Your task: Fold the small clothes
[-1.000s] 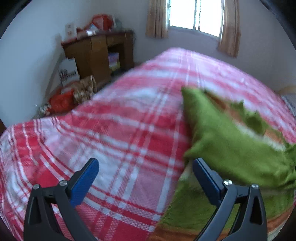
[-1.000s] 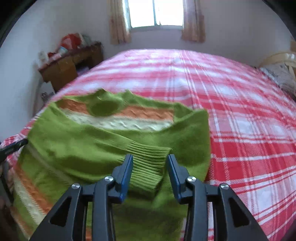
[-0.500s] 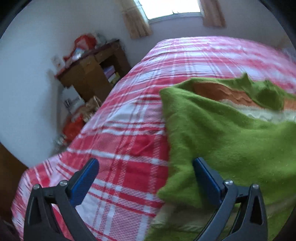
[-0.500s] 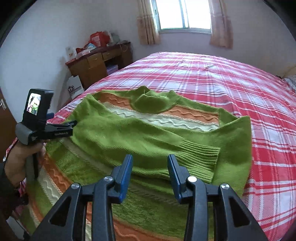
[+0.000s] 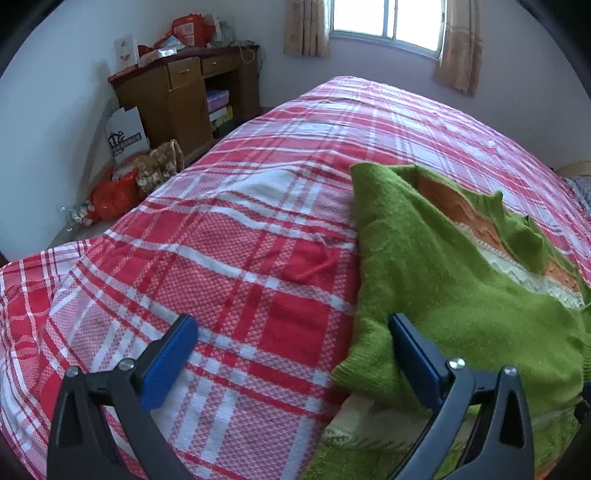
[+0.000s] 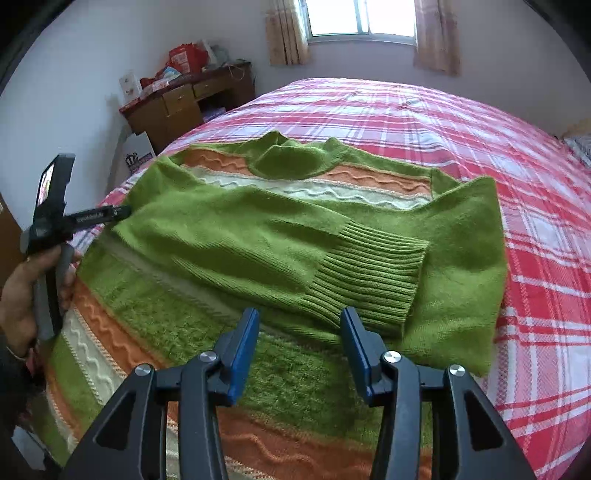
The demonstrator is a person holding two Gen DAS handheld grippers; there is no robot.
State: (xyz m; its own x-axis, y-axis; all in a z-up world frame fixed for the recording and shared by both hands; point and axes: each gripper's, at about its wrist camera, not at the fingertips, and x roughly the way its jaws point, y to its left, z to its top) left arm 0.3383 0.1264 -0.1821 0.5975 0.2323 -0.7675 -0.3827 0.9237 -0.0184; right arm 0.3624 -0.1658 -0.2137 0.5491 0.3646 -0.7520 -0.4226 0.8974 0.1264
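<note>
A green sweater point(image 6: 229, 236) with orange and white wavy stripes lies flat on the red plaid bed point(image 6: 461, 122). Both sleeves are folded across its chest, and the ribbed cuff point(image 6: 369, 273) of the left sleeve rests on top. My right gripper point(image 6: 301, 350) hovers just short of that cuff; its jaws are opening with nothing between them. My left gripper point(image 5: 291, 354) stands wide open at the sweater's point(image 5: 461, 295) left edge, its right finger point(image 5: 413, 354) over the folded sleeve, gripping nothing. In the right wrist view a hand point(image 6: 22, 295) holds that left gripper.
A wooden desk point(image 5: 184, 92) piled with clutter stands against the far left wall, with bags point(image 5: 122, 184) on the floor beside it. A curtained window point(image 5: 384, 22) is behind the bed. The bed's left edge drops off near my left gripper.
My right gripper has let go of the ribbed cuff, drawn back and widened. The sleeve now lies on the sweater. The left gripper stayed open and shifted along the sweater's left edge.
</note>
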